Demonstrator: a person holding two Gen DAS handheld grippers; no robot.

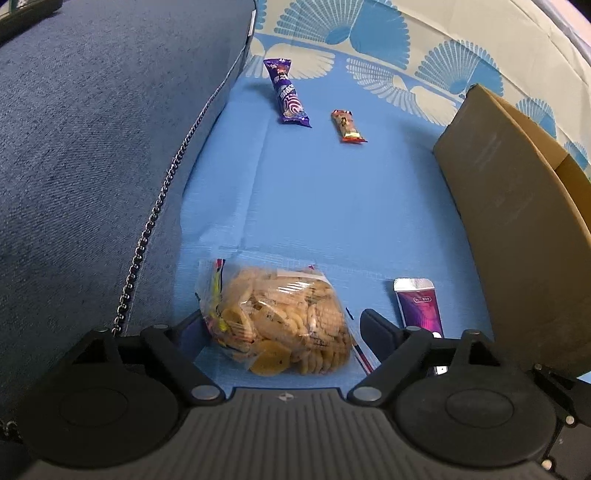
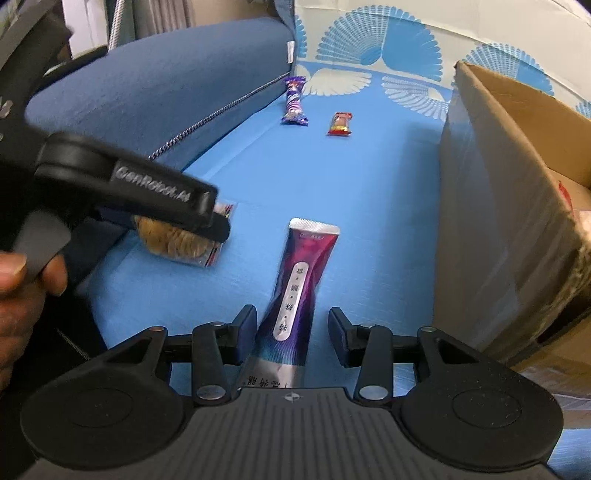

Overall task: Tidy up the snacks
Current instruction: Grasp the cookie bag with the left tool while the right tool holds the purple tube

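A clear bag of biscuits point(image 1: 280, 317) lies on the blue sheet between the fingers of my open left gripper point(image 1: 284, 328); it also shows in the right wrist view point(image 2: 173, 240), partly hidden by the left gripper. A purple-pink sachet point(image 2: 299, 288) lies between the fingers of my open right gripper point(image 2: 291, 332), not clamped; it also shows in the left wrist view point(image 1: 419, 306). A purple snack bar point(image 1: 286, 94) and a small red-orange bar point(image 1: 347, 125) lie farther back. They also show in the right wrist view: the purple bar point(image 2: 294, 101) and the red-orange bar point(image 2: 340, 123).
An open cardboard box point(image 2: 491, 206) stands at the right, with something red inside; it also shows in the left wrist view point(image 1: 517, 206). A dark blue cushion point(image 1: 103, 155) with a bead chain point(image 1: 155, 210) along its edge rises at the left. A fan-patterned backrest point(image 1: 369, 33) lies behind.
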